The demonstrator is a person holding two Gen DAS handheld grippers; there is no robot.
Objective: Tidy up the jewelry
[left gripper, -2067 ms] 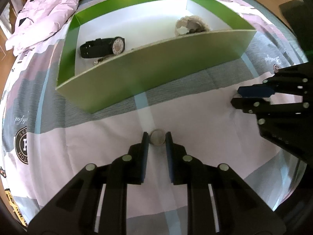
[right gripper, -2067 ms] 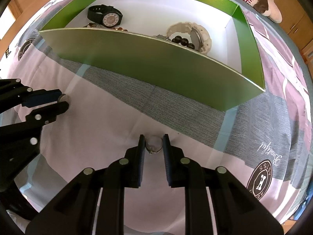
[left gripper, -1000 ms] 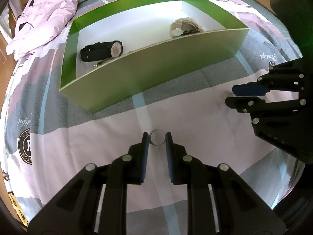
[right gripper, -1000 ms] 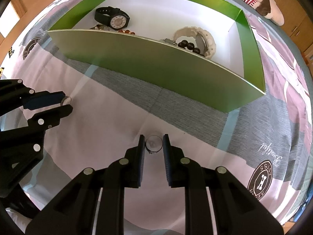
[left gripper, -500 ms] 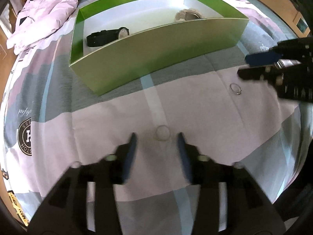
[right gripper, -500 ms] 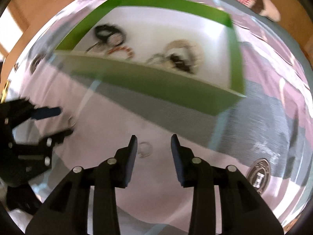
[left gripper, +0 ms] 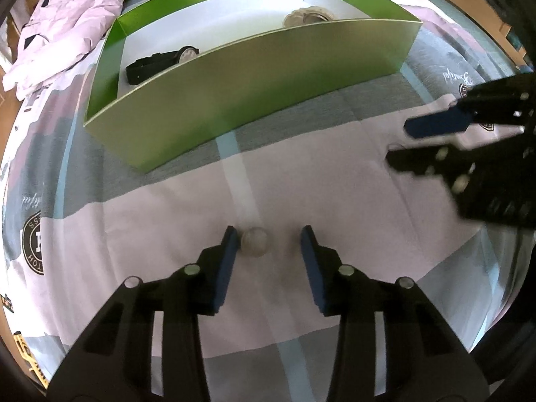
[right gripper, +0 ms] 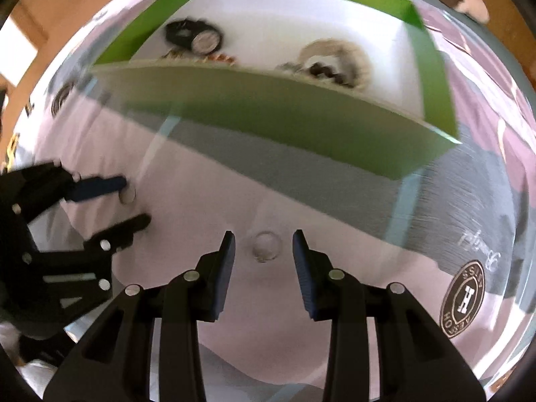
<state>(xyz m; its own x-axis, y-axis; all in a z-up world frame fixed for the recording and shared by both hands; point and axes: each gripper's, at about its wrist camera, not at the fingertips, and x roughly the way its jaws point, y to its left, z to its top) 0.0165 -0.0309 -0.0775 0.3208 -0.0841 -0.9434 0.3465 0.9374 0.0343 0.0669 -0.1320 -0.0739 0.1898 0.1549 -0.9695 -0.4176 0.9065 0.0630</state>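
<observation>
A small round ring (left gripper: 254, 242) is seen on the pale bedsheet (left gripper: 335, 194), just beside the left finger of the wide-open left gripper (left gripper: 269, 244). A second thin ring (right gripper: 266, 246) lies between the spread right gripper (right gripper: 263, 251) fingers. At 12 o'clock, a glossy green cardboard box (left gripper: 268, 77) holds a black watch (left gripper: 160, 62). "HOSZY" is printed on the sheet's round badge (right gripper: 464, 298).

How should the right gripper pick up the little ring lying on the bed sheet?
Come straight down from above. The ring lies flat on the sheet, so the open right gripper can only pinch its thin band across opposite outer edges. Its jaws already stand on either side, so closing gently probably works.
</observation>
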